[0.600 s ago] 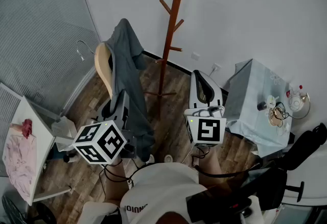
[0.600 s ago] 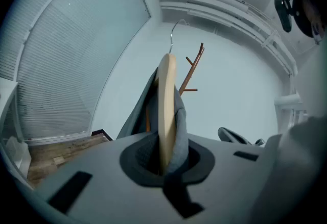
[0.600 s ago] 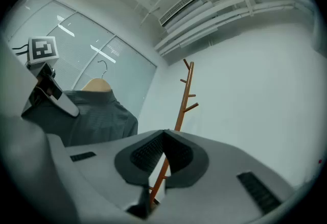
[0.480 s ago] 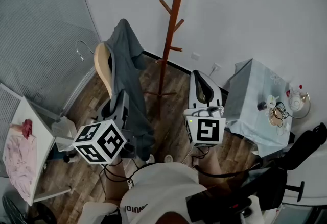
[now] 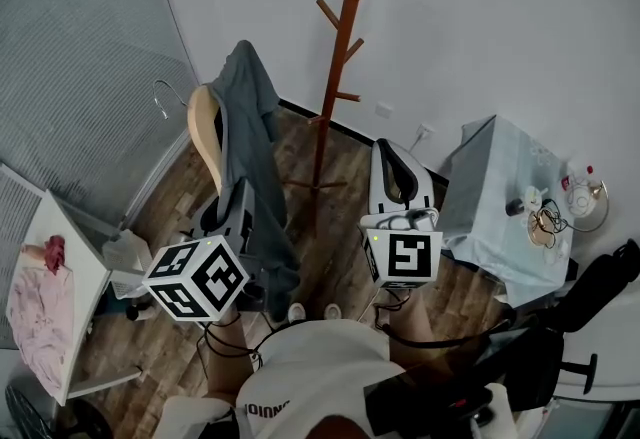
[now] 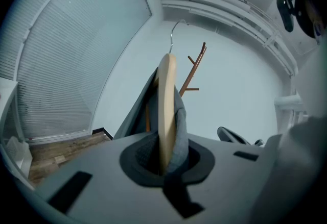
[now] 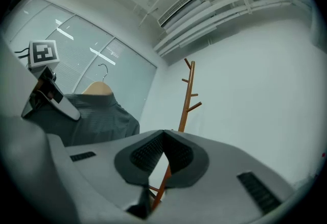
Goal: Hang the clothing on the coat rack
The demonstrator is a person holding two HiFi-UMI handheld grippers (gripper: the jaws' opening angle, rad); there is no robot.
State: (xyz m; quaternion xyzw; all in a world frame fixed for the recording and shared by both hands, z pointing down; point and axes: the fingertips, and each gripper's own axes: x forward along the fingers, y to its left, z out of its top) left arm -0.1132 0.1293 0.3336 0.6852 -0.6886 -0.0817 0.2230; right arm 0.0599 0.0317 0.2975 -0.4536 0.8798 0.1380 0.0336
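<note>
Shirt (image 5: 245, 147) of grey cloth drapes over a pale wooden hanger (image 5: 203, 127), whose metal hook (image 5: 160, 92) sticks up free in the air. Hanger and cloth are held aloft over the wooden floor (image 5: 340, 227), up and to the left of the coat rack (image 5: 340, 57) and apart from it. None of the rack's pegs carries anything.

In the left gripper view the jaws of the left gripper (image 6: 166, 159) are clenched on the lower end of the hanger (image 6: 166, 105), with a fold of the grey cloth (image 6: 179, 116) pinched in beside the wood. The brown rack (image 6: 191, 72) shows just behind it, against the white wall. From the head view the left gripper (image 5: 237, 195) sits under the hanger's near end.

To the right, the right gripper (image 5: 390, 152) is raised beside the rack's base. In the right gripper view its jaws (image 7: 163, 136) meet at the tips with nothing between them. The rack's pole (image 7: 186, 100) shows beyond them, and the hung cloth (image 7: 87, 116) lies off to the left.

The rack stands at the floor's far edge, close to the wall. A tabletop (image 5: 490, 197) under a pale cloth stands at the right, with small things near its far right corner.
</note>
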